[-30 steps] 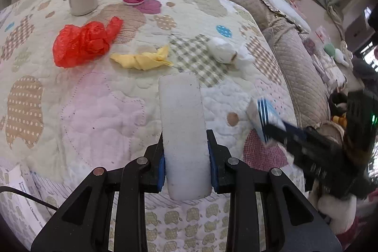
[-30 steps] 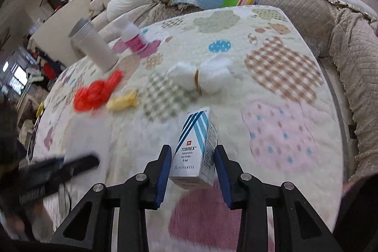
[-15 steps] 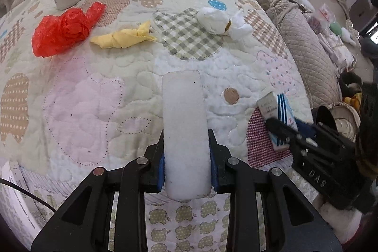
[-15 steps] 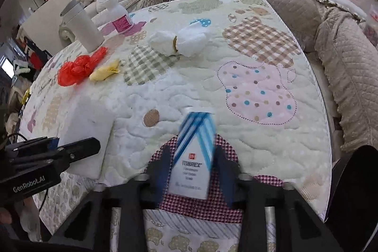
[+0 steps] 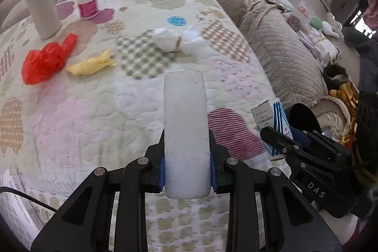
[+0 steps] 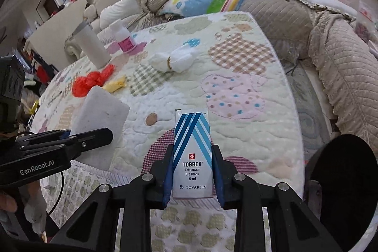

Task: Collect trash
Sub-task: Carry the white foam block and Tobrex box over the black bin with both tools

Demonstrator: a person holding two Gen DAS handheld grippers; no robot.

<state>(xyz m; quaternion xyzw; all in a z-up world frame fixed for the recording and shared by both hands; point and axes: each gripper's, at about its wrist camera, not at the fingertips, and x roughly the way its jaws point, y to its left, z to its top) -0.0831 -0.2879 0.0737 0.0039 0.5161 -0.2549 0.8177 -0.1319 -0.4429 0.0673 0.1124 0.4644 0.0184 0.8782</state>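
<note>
One blue-striped Tobrex box (image 6: 192,152), upright, clamped.

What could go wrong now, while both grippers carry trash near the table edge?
The left gripper pinches only the near end of the white foam block, so it may tilt or slip. The right gripper holding the eye drops box is close beside it; they could bump near the black bin.
</note>
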